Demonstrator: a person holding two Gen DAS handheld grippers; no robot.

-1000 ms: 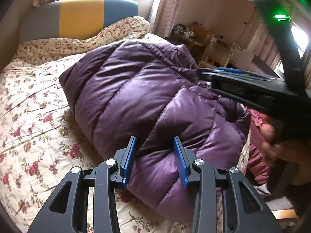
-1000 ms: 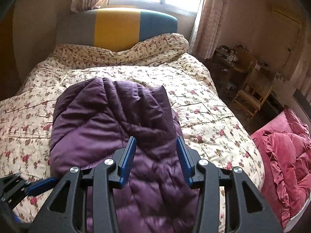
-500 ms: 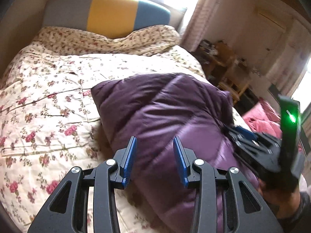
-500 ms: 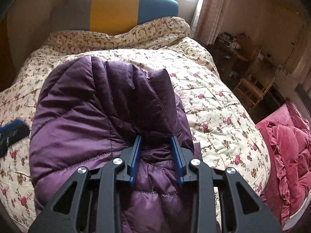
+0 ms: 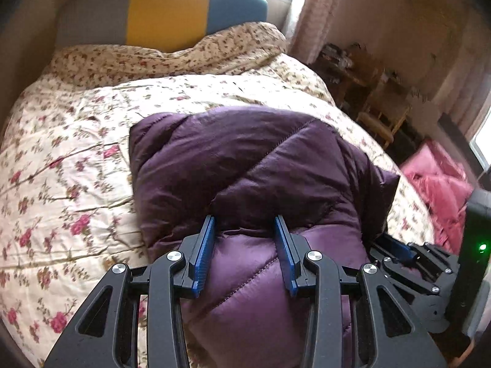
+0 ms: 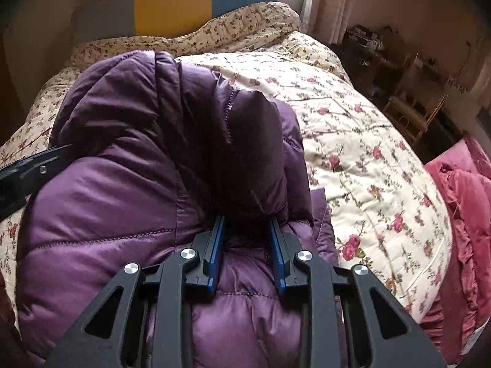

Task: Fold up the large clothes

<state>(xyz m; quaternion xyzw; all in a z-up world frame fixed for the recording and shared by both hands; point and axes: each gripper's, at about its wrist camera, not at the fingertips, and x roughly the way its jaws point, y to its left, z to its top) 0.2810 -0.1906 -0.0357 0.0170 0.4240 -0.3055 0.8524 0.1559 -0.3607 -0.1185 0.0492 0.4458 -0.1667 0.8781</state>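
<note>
**Two grippers gather a purple down jacket on a flowered bed**

A quilted purple down jacket [image 6: 129, 184] lies bunched in a thick heap near the foot of a bed, on a cream quilt [image 5: 61, 159] printed with pink roses. It is already doubled over on itself, so this looks like a middle stage of folding rather than the start.

The right gripper [image 6: 247, 242] points steeply down into the jacket. Its jaws have just been closing, and a raised fold of the dark puffy fabric sits between the blue pads [image 6: 214, 245] and appears pinched there. The grasp seems meant to take hold of a thick edge so the layer can be lifted or drawn across.

The left gripper [image 5: 245, 248] hovers over the near part of the jacket with its jaws parted around a bulge of fabric. The pads do not visibly press in, so it reads as released, probably lined up for a matching grasp (slippery shell fabric tends to slide, so two holds would steady it). In the left view the right gripper's black body shows at the lower right edge, beside the jacket.

A second floral cover [image 5: 190, 58] is heaped at the head of the bed, below a padded headboard [image 5: 165, 9] in grey, yellow and blue panels. Behind it a bright window with pale curtains [image 6: 328, 3]. To the right stand a wooden chair [image 6: 411, 113] and cluttered dark furniture, blurred. A pink ruffled bedspread [image 6: 460, 208] lies beside the bed.
</note>
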